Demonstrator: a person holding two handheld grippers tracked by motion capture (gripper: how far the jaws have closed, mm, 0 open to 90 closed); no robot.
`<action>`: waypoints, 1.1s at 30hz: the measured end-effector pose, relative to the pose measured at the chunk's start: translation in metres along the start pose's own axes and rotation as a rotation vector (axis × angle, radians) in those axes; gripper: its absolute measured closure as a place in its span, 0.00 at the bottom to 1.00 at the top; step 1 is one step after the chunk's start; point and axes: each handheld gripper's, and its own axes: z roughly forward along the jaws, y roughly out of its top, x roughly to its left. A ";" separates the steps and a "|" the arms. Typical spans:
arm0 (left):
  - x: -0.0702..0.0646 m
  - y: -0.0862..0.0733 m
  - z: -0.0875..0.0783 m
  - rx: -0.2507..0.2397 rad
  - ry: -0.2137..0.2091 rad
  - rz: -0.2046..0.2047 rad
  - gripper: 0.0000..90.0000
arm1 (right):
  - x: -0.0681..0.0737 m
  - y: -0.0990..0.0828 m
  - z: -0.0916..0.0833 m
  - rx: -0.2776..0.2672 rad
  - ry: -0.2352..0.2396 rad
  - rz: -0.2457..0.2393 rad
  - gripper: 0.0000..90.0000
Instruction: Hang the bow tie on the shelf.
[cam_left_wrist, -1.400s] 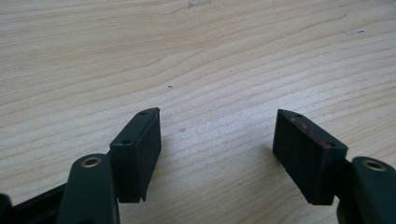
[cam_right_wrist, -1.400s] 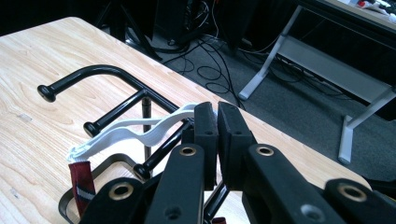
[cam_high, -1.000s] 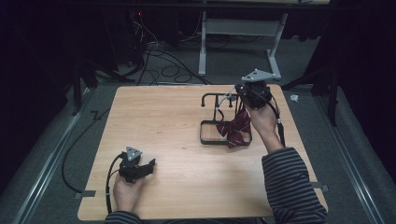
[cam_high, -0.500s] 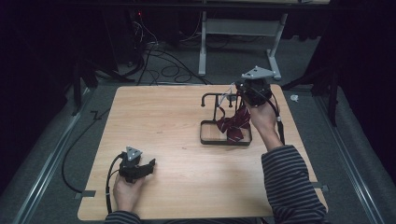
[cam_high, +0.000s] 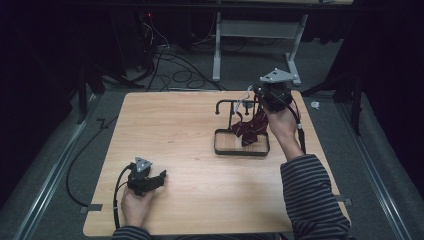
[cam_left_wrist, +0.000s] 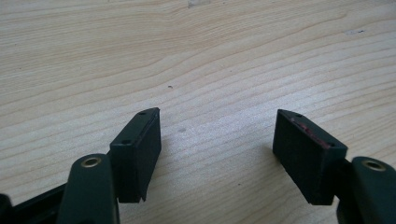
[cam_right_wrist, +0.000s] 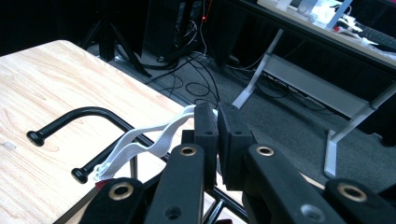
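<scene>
A dark red necktie (cam_high: 251, 127) with pale diagonal stripes hangs crumpled from a white elastic strap (cam_right_wrist: 140, 142), its lower folds draped into the black rectangular base tray (cam_high: 242, 150) of a small black metal rack (cam_high: 231, 106) that stands on the far right part of the worktop (cam_high: 190, 145). The rack has curved arms ending in rounded knobs, and the strap runs across one of these arms. The right gripper (cam_right_wrist: 217, 122) holds the far end of that strap, its fingers pressed together on it, raised above the rack near the worktop's far edge; the right gripper view shows the strap twisting down to a scrap of red fabric at the bottom. The left gripper (cam_left_wrist: 217, 140) rests low at the near left of the worktop, close to the front edge, with its fingers spread wide apart over bare wood and nothing between them; one pad carries a reddish smear along its top. Between the two grippers the pale wood-grain surface lies open across the whole left and middle. Beyond the far edge, cables (cam_high: 172, 65) sprawl over grey floor beside a white table leg frame (cam_high: 255, 45). No legible writing appears on the tie, rack or grippers.
</scene>
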 end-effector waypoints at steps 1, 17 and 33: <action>0.000 0.000 0.000 0.000 0.000 -0.001 0.37 | 0.001 0.000 0.000 0.011 0.003 -0.004 0.99; 0.000 0.000 0.000 -0.001 0.000 -0.001 0.37 | 0.019 -0.017 0.013 0.088 0.057 -0.044 0.99; 0.000 0.000 0.000 0.000 0.000 0.000 0.37 | 0.012 -0.032 0.008 0.081 0.120 0.029 0.80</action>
